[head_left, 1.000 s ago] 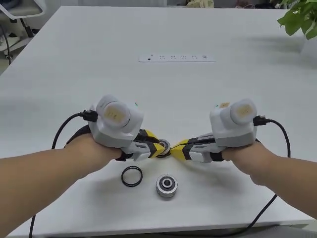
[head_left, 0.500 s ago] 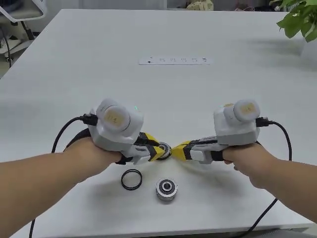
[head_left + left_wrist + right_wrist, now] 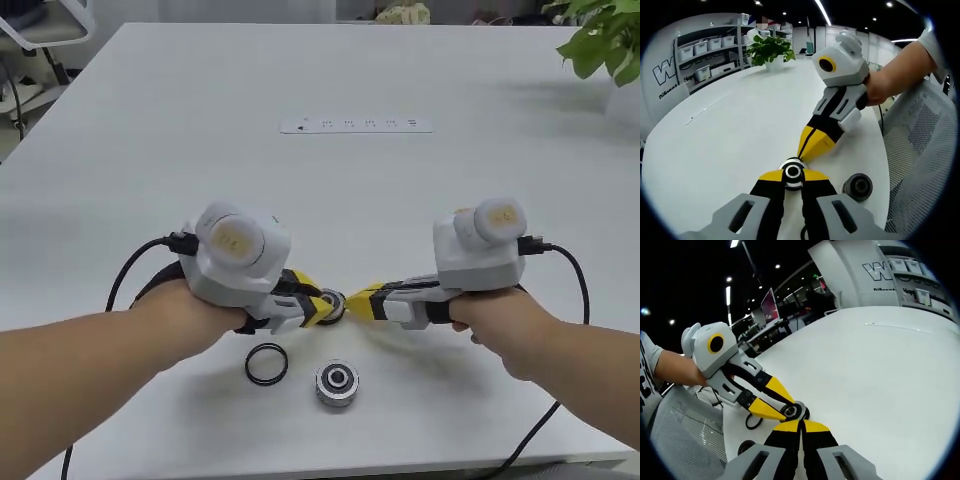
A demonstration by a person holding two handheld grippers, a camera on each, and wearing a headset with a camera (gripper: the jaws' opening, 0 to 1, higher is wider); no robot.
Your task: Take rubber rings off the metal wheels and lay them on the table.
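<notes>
My left gripper is shut on a small metal wheel with a black rubber ring around it, held just above the white table. Opposite it, my right gripper has its jaws pressed together on that wheel's rim, where the ring sits. A loose black rubber ring lies on the table below my left hand. A second metal wheel stands to the right of the loose ring.
A white power strip lies mid-table and a green plant stands at the far right corner. Black cables trail from both grippers toward the near table edge. A mesh chair is behind that edge.
Both grippers have stayed joined at the held wheel. The loose ring and the second wheel have not moved; only the view has shifted a little.
</notes>
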